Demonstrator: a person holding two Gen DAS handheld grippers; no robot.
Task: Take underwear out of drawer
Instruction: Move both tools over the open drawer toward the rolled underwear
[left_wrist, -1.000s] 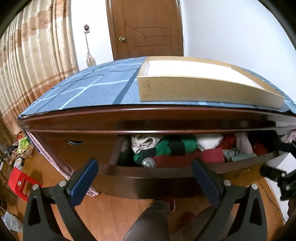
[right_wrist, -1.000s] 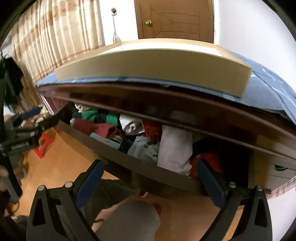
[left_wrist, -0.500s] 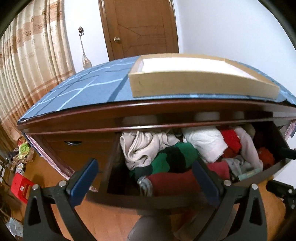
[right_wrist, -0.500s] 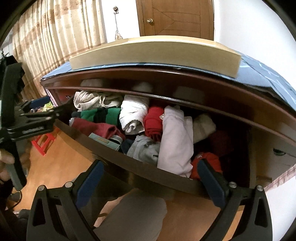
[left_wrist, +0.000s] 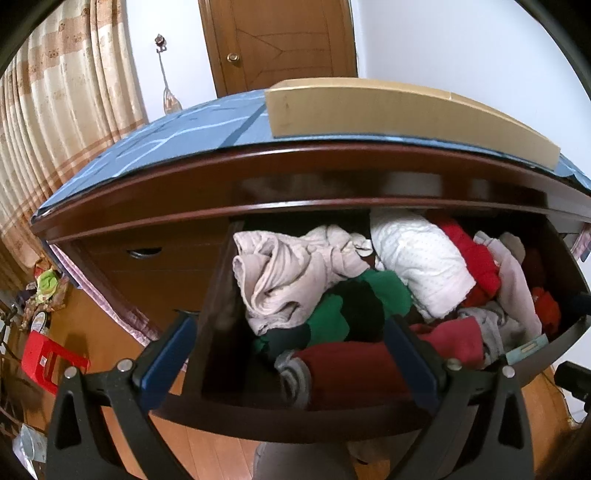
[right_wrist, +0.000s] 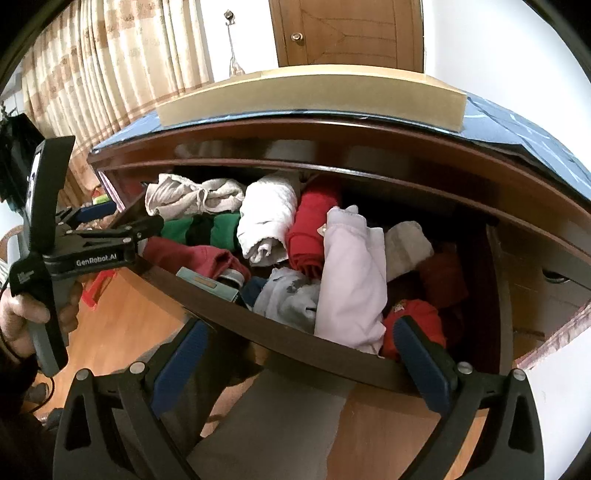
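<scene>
Behind the dresser, curtains and a door. My left tool (left_wrist: 288, 354) and right tool (right_wrist: 295, 354) hang spread and empty over the open drawer (right_wrist: 332, 354), where the rolled underwear (left_wrist: 417, 266) lies reachable.

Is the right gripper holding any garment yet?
No, the right gripper is open and empty in front of the drawer.

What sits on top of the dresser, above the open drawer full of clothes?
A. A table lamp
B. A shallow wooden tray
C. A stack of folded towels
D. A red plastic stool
B. A shallow wooden tray rests on the blue-covered top of the dresser, just above the open drawer packed with clothes.
</scene>
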